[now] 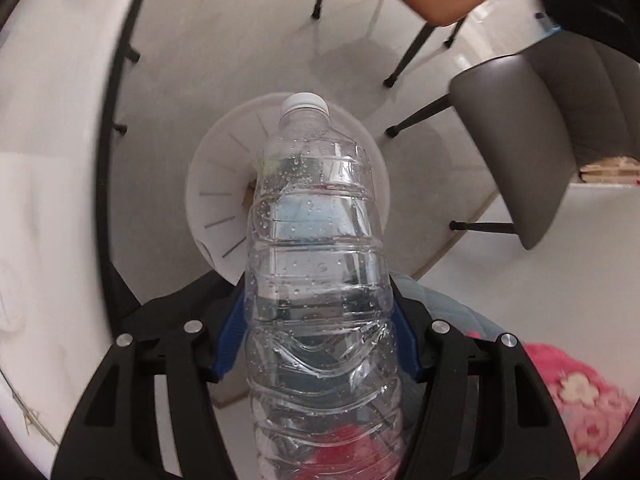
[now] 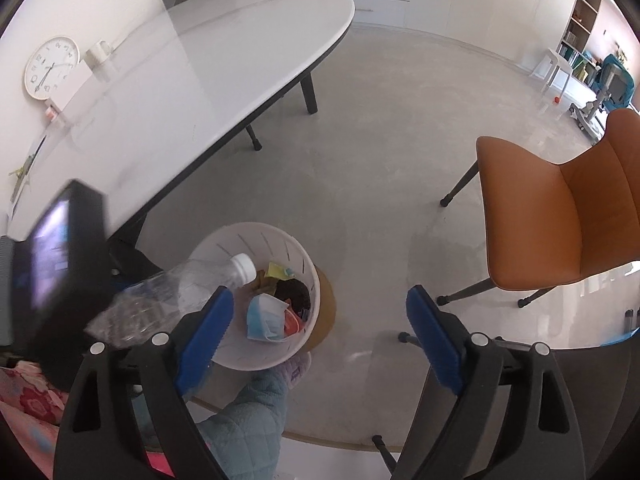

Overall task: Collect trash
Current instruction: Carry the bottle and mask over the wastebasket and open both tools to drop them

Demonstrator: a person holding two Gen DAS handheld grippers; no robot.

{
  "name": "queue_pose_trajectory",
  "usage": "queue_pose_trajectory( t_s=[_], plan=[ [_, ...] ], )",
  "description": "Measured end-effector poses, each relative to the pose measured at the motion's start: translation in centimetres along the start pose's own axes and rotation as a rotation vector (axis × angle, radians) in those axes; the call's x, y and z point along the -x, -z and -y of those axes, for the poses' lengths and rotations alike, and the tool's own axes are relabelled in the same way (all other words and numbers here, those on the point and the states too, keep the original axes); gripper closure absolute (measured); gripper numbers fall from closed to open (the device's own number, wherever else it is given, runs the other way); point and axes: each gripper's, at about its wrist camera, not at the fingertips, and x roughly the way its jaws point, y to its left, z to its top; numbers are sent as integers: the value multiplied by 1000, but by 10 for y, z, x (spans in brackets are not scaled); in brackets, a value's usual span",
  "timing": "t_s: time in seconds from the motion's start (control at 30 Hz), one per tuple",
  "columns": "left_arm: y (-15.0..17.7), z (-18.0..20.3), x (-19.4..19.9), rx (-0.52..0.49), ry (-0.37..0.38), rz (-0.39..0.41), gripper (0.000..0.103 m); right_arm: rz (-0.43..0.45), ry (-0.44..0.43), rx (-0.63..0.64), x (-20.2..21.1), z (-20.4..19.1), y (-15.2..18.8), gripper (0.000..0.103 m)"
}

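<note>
The left gripper (image 1: 318,332) is pointing down and its 2 blue pads (image 1: 230,336) are clamping a clear plastic bottle (image 1: 316,264) by the body. The bottle is hanging cap-first over the white trash bin (image 2: 224,344) on the floor, beside the white table (image 2: 224,52). The right gripper (image 2: 320,332) is standing wide apart, holding nothing, above the floor near the orange chair (image 2: 560,216).

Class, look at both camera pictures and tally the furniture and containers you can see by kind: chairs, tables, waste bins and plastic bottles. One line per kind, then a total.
Chairs: 2, the orange chair and the grey chair
Tables: 1, the white table
Waste bins: 1, the white bin
Plastic bottles: 1, the clear bottle
Total: 5
</note>
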Motion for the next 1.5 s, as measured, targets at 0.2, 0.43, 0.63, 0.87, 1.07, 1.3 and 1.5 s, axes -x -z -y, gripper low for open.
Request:
queue_pose_trajectory(
  t_s=[0.2,0.43,0.63,0.87,1.07,1.3,1.5],
  plan=[
    [-5,-7,-16,25,-17,-33,35,-7,0,10,-1,-2,0,15],
    [-4,0,-10,33,-28,10,15,-17,-8,14,-7,-3,-4,15],
    [-4,4,-4,19,-22,24,15,-22,-15,13,-11,-3,-7,15],
    [-1,11,2,0,-21,40,15,-32,-18,8,-13,-3,-6,13],
    [4,16,12,-16,-22,55,15,-36,-21,4,-14,-2,-4,10],
    [17,17,30,-38,-51,90,15,-61,-25,11,-24,-4,-3,5],
    [34,14,63,-47,-78,164,15,-97,-44,12,-37,-8,-2,3]
  ],
)
